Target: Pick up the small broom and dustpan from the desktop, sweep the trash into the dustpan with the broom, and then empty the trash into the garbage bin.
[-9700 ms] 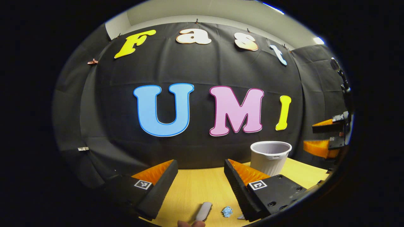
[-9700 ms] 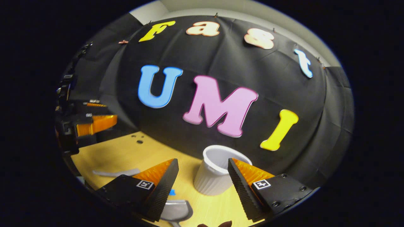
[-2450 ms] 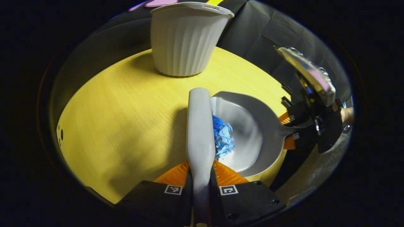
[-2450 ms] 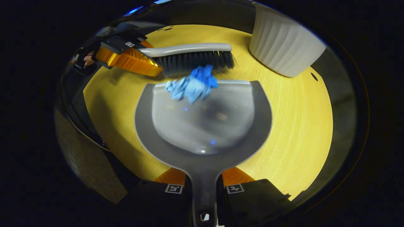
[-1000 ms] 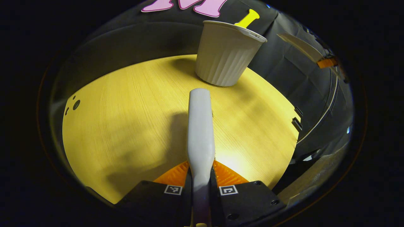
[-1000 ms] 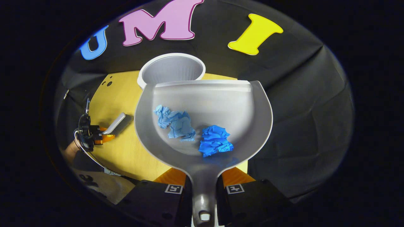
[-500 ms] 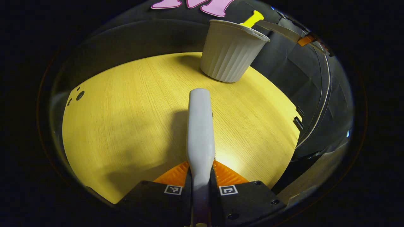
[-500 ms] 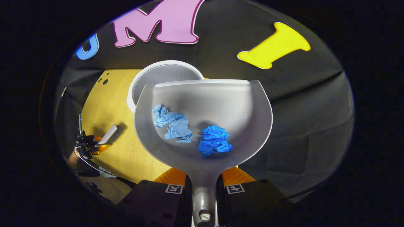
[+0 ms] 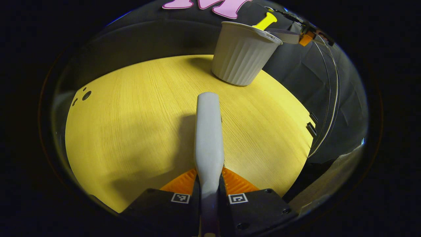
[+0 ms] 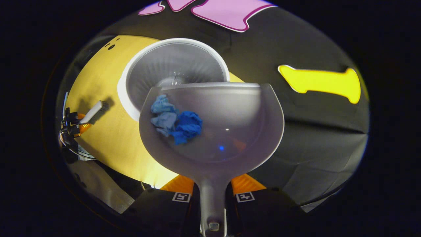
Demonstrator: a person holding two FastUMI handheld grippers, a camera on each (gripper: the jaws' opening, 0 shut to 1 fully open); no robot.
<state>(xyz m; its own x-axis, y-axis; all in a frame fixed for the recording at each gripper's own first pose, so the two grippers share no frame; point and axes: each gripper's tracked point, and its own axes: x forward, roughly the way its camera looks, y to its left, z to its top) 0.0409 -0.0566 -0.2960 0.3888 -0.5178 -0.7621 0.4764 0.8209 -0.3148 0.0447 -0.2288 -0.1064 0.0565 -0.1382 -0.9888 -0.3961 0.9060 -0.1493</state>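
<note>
My right gripper (image 10: 212, 184) is shut on the handle of the grey dustpan (image 10: 227, 131), which hangs tilted in the air with its front lip over the open white ribbed bin (image 10: 158, 69). Two crumpled blue paper scraps (image 10: 174, 120) lie bunched at the pan's left side near the lip. My left gripper (image 9: 209, 180) is shut on the handle of the small grey broom (image 9: 208, 131), held low over the yellow desktop (image 9: 131, 125). In the left gripper view the bin (image 9: 241, 56) stands at the far right, with the dustpan's edge (image 9: 283, 34) and the other gripper above its rim.
Black cloth walls close the desk at the back and right. The desk's right edge (image 9: 309, 128) has small notches, and cable holes (image 9: 86, 95) sit at its far left. In the right gripper view the broom (image 10: 95, 110) and left gripper show small at the left.
The dustpan has moved closer over the bin and tipped to the left; the two blue scraps have slid together toward its left front. The broom has stayed almost still.
</note>
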